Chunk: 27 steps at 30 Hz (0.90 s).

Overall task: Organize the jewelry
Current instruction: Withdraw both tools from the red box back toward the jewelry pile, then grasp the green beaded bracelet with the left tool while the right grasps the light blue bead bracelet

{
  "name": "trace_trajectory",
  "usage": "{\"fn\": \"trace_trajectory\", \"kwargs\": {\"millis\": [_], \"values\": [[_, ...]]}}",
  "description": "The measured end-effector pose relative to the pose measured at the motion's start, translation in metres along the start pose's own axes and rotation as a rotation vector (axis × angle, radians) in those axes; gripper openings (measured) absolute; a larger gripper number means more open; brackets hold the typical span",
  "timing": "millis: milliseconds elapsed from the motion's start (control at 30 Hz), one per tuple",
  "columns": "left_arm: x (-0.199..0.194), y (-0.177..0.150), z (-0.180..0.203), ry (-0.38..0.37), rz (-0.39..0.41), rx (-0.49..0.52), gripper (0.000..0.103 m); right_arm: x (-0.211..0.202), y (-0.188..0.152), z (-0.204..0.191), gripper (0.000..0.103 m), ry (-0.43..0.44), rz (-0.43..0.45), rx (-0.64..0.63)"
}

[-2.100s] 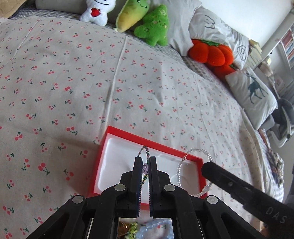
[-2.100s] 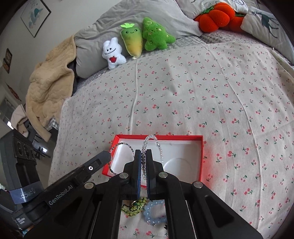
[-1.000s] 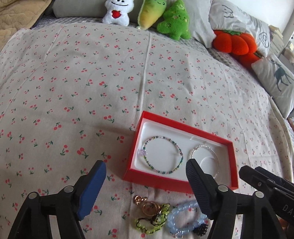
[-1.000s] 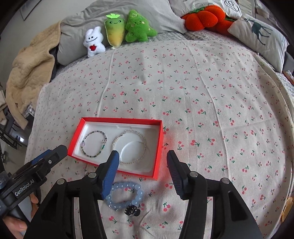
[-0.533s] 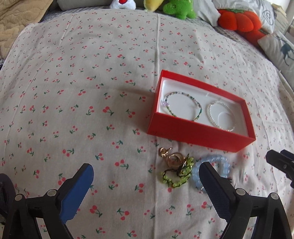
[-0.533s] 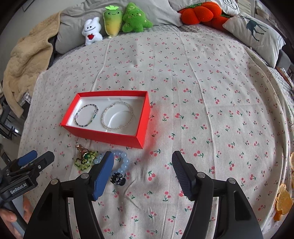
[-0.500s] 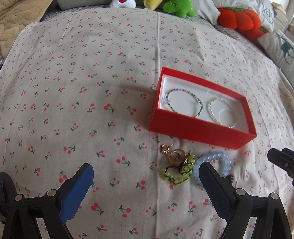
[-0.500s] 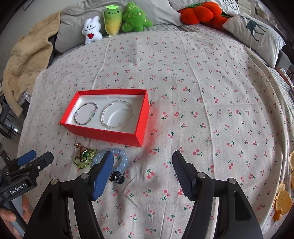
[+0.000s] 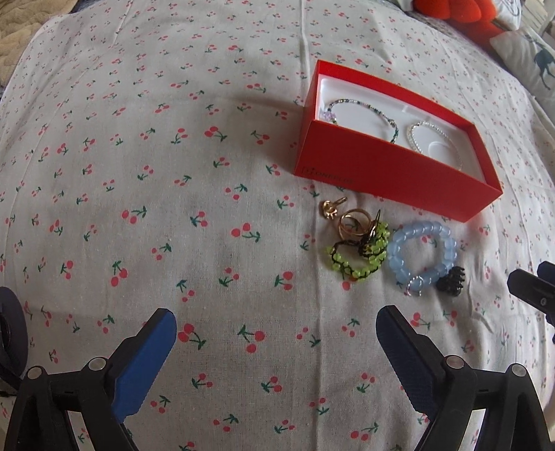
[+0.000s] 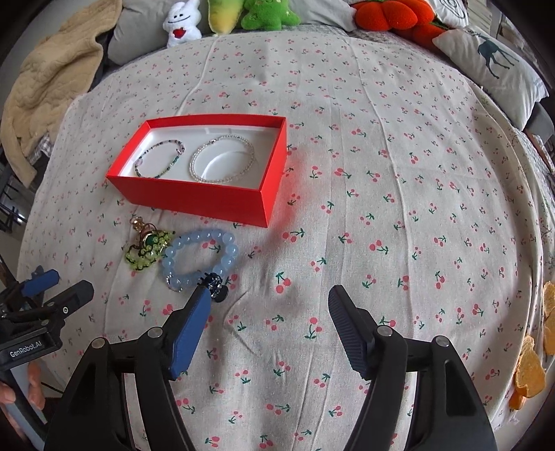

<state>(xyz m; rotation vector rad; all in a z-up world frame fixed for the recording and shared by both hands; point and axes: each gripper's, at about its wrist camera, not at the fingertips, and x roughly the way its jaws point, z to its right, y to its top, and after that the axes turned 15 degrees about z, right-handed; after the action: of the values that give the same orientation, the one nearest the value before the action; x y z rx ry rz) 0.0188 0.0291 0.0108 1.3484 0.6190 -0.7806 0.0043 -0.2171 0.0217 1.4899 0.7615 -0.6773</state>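
Cherry-print bedspread [image 9: 173, 173], plush toys [image 10: 229, 14] cropped

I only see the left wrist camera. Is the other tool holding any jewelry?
Observer: No. The right tool is open, with only the bedspread between its jaws, which have just been opening wider.
Child: What's way up at the top, past the red box?
Observer: Three plush toys sit in a row: one white, one yellow, one green.
Child: Anything over on the far right?
Observer: Some orange pieces lie at the bedspread's right edge. I cannot tell what they are.
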Motion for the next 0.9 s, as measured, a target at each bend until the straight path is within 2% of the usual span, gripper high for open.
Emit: {"fn": "trace_trajectory", "kwargs": {"millis": [200,567,767,833,900], "values": [[0.015,-0.003,-0.007,-0.012,-0.040,-0.044,0.096,0.016,-0.007,-0.002,0.073,0.001,-0.045,0.004],[0.032,-0.002,-0.027,-0.097,-0.068,-0.235,0.093,0.038,-0.008,0.003,0.073,0.003,-0.088,0.054],[0.035,0.005,-0.026,-0.141,-0.062,-0.266,0.075,0.047,-0.006,0.002,0.073,0.005,-0.096,0.054],[0.038,0.008,-0.021,-0.165,-0.067,-0.271,0.062,0.049,-0.005,0.001,0.073,0.006,-0.098,0.052],[0.042,0.011,-0.013,-0.173,-0.073,-0.258,0.054,0.050,-0.005,0.001,0.073,0.007,-0.099,0.049]]}}
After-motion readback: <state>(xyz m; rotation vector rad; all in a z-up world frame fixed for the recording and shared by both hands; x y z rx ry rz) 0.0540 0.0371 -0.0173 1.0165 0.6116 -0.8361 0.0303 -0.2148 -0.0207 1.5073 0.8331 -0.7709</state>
